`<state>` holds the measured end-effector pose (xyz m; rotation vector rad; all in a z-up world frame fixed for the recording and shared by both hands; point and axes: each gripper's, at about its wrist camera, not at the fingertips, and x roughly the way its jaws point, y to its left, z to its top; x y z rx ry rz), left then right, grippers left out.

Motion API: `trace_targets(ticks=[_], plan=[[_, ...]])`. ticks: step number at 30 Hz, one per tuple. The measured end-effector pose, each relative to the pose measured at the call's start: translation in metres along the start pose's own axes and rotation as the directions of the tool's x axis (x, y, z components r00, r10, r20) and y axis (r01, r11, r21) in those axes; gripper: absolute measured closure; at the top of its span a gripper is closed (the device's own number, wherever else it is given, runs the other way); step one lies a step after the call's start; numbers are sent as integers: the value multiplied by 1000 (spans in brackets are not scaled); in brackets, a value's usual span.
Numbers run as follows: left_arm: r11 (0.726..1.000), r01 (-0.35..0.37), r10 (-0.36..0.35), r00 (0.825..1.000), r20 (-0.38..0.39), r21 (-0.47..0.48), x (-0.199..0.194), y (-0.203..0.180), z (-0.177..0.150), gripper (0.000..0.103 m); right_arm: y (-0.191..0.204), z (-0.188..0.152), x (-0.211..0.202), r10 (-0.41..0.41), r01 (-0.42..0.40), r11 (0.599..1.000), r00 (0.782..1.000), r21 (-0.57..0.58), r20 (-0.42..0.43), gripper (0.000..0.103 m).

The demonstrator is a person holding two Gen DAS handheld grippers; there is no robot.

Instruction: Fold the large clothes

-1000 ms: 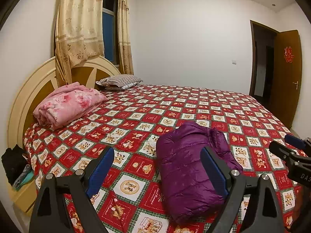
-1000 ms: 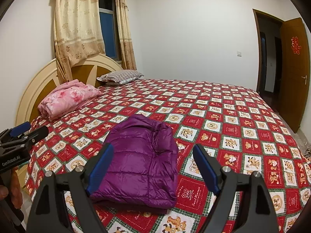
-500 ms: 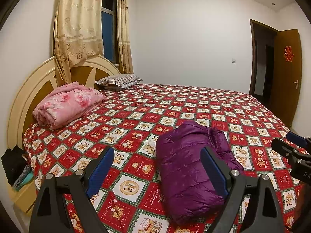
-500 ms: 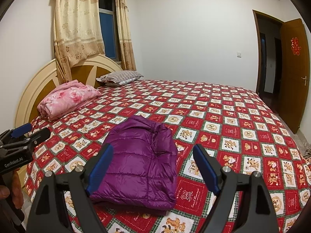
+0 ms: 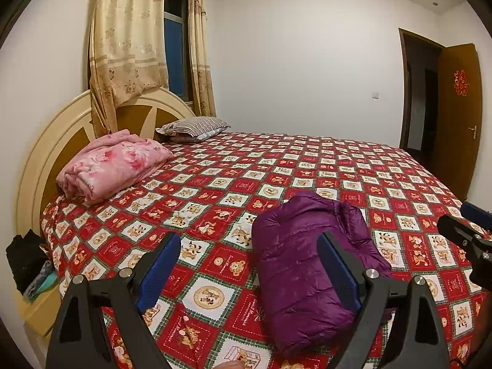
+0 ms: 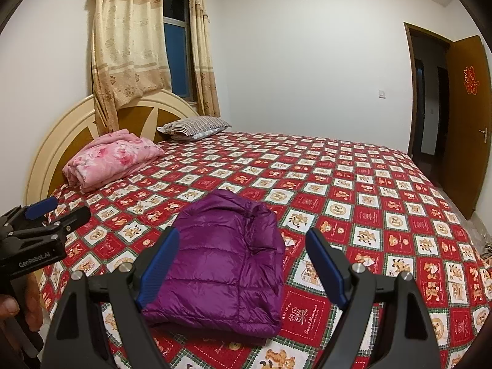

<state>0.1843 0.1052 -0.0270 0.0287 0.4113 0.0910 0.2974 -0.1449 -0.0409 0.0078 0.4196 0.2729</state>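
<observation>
White walls and a big bed (image 5: 276, 166) with a red checked bear cover fill the room. Both claws are held low over the near edge of the bed, tipped a little downward and pointed across it.

A purple puffy jacket (image 6: 221, 264) is seen folded into a neat bundle on the cover near that edge. In the right wrist view it lies just past the right gripper (image 6: 243, 261), mostly behind the left blue pad and the gap between the pads. In the left wrist view the jacket (image 5: 304, 264) lies off to the right side of the left gripper (image 5: 249, 264), behind its right blue pad (the left pad has only the cover behind it).

Both claws are spread wide. Nothing is held by either one, and the jacket is not touched by any pad.

A hand (image 6: 21, 310) is seen at the left edge of the right wrist view, wrapped around the handle of the left gripper. A pink folded blanket (image 5: 110, 163) and a striped pillow (image 5: 193, 126) are laid by the headboard, well apart from the jacket.
</observation>
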Motion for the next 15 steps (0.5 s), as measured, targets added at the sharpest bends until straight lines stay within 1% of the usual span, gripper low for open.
trace_targets(ticks=[7,15], plan=[[1000,-11,11,1000,-1,2,2,-1,1,12,3,0,1,0,0,1000,1000,-5,0,17],[1000,-18,18,1000,19,8,2,-2,0,12,3,0,1,-4,4,1000,1000,-2,-1,17]])
